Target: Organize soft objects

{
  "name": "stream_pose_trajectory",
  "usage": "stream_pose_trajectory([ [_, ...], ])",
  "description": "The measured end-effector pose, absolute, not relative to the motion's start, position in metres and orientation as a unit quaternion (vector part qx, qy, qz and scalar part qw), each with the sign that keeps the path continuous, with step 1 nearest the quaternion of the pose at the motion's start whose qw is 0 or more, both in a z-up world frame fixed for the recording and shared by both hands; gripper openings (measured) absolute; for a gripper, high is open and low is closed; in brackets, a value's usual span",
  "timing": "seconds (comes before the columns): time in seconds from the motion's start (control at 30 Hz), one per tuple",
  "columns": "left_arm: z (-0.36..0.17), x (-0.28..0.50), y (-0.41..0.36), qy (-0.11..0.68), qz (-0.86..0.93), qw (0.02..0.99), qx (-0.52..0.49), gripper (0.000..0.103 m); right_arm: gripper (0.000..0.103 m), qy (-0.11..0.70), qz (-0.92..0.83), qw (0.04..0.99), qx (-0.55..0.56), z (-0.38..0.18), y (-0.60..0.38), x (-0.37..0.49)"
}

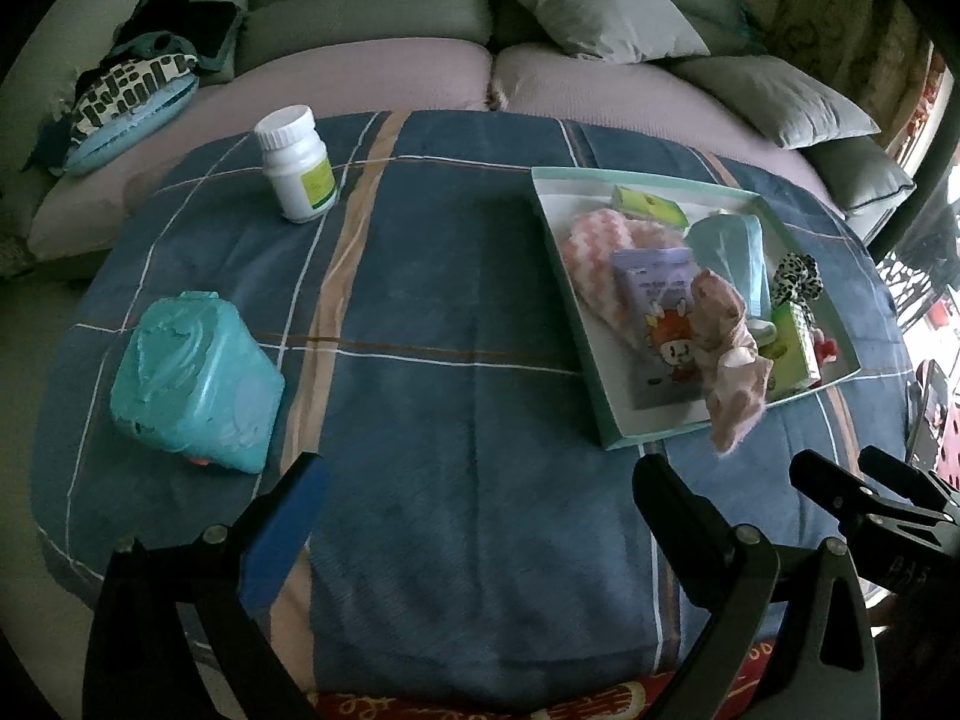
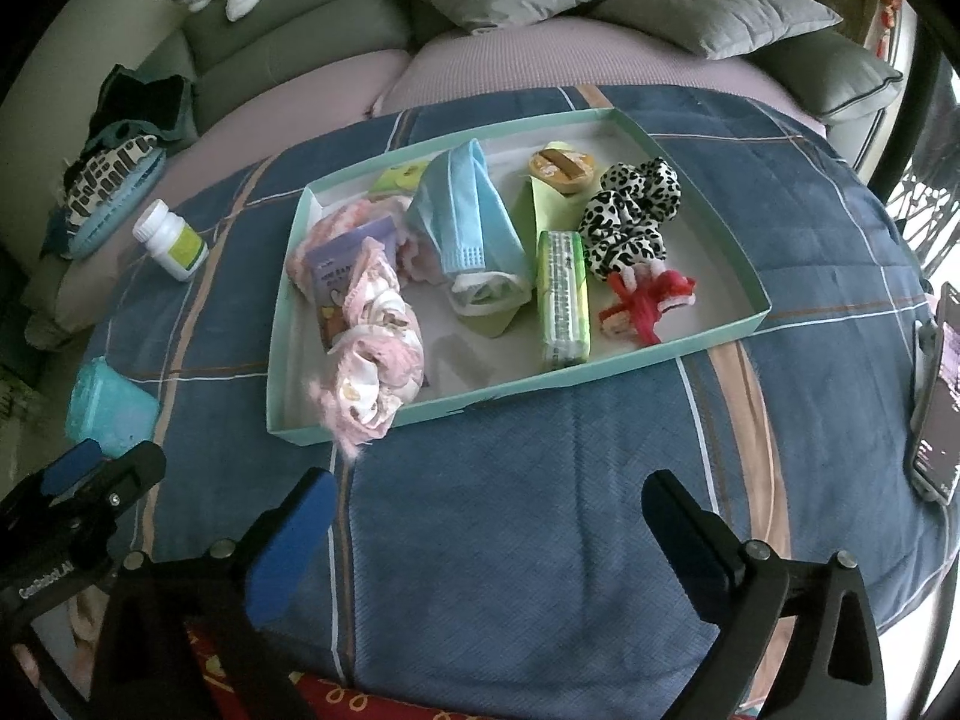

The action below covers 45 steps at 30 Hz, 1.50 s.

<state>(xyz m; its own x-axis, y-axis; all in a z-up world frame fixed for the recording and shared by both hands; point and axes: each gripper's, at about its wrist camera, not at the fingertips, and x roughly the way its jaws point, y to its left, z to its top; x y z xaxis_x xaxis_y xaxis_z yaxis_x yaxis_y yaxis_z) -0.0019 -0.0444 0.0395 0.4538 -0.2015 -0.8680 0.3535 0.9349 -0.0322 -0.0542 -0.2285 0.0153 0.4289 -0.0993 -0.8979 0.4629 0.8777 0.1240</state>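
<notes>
From the left wrist view: left gripper [image 1: 480, 501] hanging spread wide above the blue plaid blanket [image 1: 444, 312], pinching nothing; teal tray [image 1: 570, 294] lying to the right, pink sock [image 1: 729, 360] drooping over its near rim; white bottle [image 1: 297, 165] standing upright and teal tub [image 1: 192, 378] lying well apart on the left

From the right wrist view: right gripper [image 2: 489, 516] also hanging spread and empty, near the tray [image 2: 672, 345]; blue face mask [image 2: 474, 228], green tissue pack [image 2: 561, 297], leopard scrunchie [image 2: 630, 216] and red yarn piece [image 2: 645, 300] lying inside; phone [image 2: 936, 396] leaning at the right edge
</notes>
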Motion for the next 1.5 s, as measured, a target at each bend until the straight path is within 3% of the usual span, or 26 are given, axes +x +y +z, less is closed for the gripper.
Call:
stream_pose_trajectory([
  [1.5,0.0484,-0.0069,-0.0395,0.473,-0.119,0.868,0.097,0.101,0.103,0.510,-0.167,0.828,0.165,0.0168,-0.2253,-0.0527],
])
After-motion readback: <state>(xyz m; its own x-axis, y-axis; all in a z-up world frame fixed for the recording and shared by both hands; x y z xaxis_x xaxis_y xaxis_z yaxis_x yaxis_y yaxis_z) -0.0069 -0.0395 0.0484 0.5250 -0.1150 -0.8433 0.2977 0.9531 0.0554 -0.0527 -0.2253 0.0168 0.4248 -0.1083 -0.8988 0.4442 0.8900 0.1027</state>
